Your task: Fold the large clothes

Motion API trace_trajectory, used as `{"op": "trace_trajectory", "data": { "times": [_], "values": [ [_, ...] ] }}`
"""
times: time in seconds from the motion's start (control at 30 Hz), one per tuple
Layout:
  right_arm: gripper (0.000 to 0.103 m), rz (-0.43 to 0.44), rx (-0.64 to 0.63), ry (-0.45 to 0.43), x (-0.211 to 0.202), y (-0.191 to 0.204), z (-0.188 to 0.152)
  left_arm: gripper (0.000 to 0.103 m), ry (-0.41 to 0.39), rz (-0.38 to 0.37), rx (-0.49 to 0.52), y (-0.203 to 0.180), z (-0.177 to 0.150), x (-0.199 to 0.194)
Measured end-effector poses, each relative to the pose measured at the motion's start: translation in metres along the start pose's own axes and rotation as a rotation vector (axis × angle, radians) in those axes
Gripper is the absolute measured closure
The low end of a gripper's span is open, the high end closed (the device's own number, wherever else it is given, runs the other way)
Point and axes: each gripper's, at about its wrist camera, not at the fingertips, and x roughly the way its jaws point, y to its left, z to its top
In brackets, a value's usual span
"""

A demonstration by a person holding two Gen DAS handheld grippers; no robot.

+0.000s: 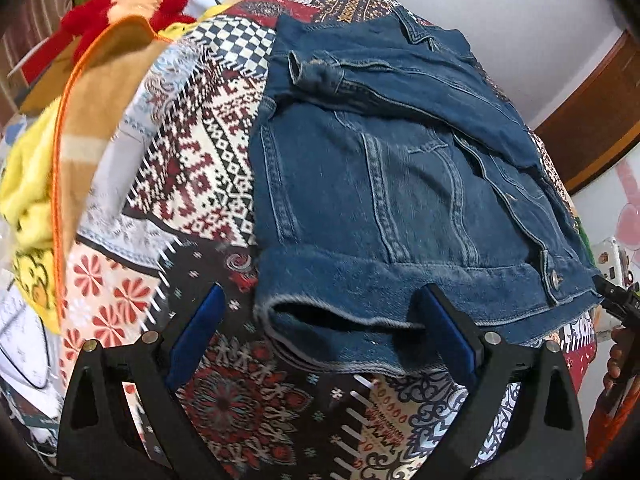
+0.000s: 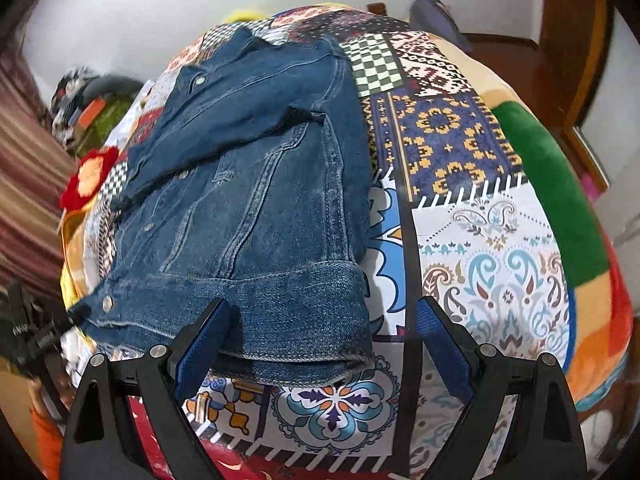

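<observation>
A patchwork-print bedspread (image 1: 192,168) covers the bed, with a red plush toy (image 1: 132,4) and yellow cloth (image 1: 28,184) heaped beside an orange-edged tan blanket (image 1: 100,92), and a green-banded fleece blanket (image 2: 556,184) along the far side.

Denim jacket (image 1: 400,184) mid-blue, faded seams, silver buttons. Bedspread (image 1: 192,152) patchwork: black-white checks, maroon-cream geometric, navy with yellow motifs, teal paisley on white. Blanket (image 2: 560,184) green, orange, cream blocks. Towel (image 1: 28,184) yellow. Both grippers black, blue pads (image 1: 200,332).
</observation>
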Motion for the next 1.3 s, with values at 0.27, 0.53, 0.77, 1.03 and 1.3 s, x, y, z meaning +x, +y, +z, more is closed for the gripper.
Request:
{"op": "trace_trajectory", "data": {
  "times": [0.27,0.53,0.77,1.03,1.3],
  "values": [
    [0.042,0.068,-0.003,-0.063,-0.008,0.01,-0.01,0.044,-0.006,-0.061,-0.01,-0.005,-0.005,0.006],
    [0.082,0.051,0.022,-0.146,-0.02,0.005,-0.009,0.085,-0.077,-0.026,0.033,-0.015,0.006,-0.006],
    [0.087,0.054,-0.064,-0.221,-0.037,0.018,0.013,0.086,-0.172,0.006,0.093,-0.026,0.023,-0.025],
    [0.089,0.086,-0.153,-0.316,-0.047,0.048,0.064,0.087,-0.278,-0.002,0.122,-0.039,0.064,-0.047],
    [0.089,0.062,-0.181,-0.475,-0.063,0.07,0.139,0.087,-0.4,-0.018,0.083,-0.04,0.128,-0.065]
  ]
}}
